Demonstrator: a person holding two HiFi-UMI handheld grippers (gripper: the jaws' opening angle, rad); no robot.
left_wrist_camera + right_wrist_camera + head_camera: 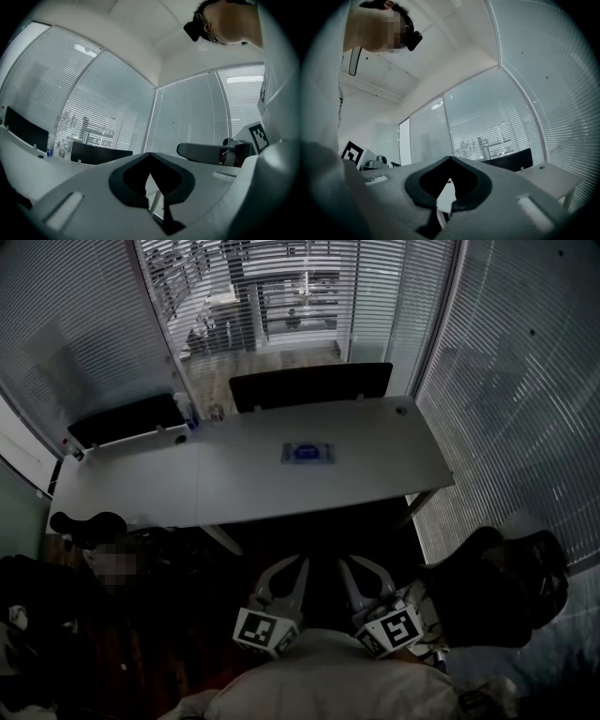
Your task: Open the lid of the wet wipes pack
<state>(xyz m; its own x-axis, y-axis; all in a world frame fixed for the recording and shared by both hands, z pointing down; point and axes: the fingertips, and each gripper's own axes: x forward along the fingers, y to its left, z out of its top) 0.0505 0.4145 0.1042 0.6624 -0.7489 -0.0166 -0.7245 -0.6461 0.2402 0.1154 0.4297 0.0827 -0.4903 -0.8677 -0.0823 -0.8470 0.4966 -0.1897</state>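
Wipes pack [307, 453], flat, rectangular, seemingly plastic

A long white table [375, 474] stands among blind-covered glass walls [525, 409], dark chairs [309, 385] behind it.

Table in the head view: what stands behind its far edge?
A middle chair back and a left chair back, both dark, rise behind the table, with blinds beyond. The table covers their seats and legs.

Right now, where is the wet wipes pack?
Head view: the flat blue wet wipes pack lies on the white table, right of centre, near the black chair.
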